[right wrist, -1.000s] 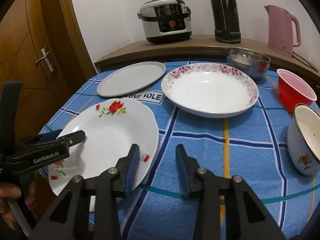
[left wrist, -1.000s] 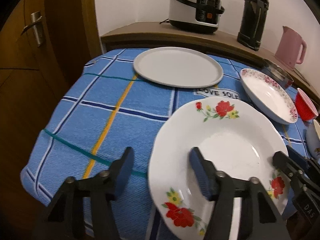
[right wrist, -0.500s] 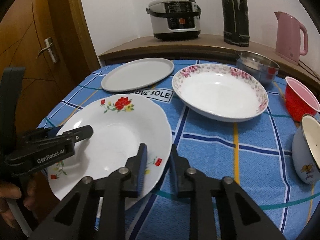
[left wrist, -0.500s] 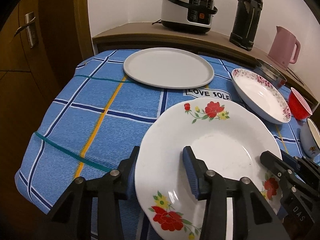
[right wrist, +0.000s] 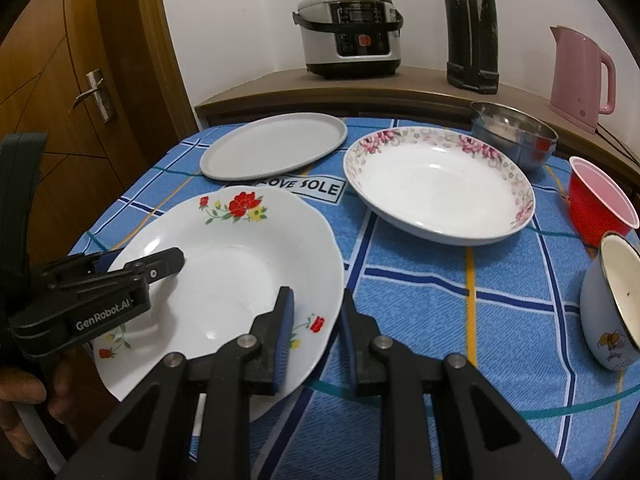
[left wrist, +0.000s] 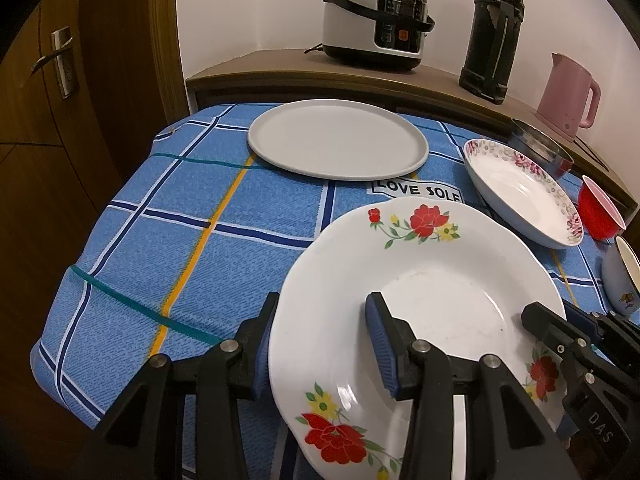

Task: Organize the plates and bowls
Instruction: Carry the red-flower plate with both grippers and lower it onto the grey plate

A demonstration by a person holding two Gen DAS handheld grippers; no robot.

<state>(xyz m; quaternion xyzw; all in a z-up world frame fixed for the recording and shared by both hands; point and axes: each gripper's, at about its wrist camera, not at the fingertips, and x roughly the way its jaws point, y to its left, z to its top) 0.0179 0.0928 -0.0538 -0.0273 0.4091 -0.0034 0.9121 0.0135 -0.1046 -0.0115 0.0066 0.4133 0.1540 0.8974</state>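
Left claw (left wrist: pixel 322 344), right claw (right wrist: pixel 316 312) clamp red-flower plate (left wrist: pixel 432 276) rim; open cloth (left wrist: pixel 180 248) leftward.

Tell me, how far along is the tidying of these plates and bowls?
Barely begun. Nothing is stacked yet: the grey plate, pink-rimmed dish, steel bowl, red bowl and enamel mug all sit apart. In hand: the left gripper and right gripper have just closed on opposite rims of the red-flower plate.

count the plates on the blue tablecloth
3: grey plate at the far left, pink-flowered deep plate at the far right, red-flowered plate nearest, between both tongs. Stacked ones might hide.
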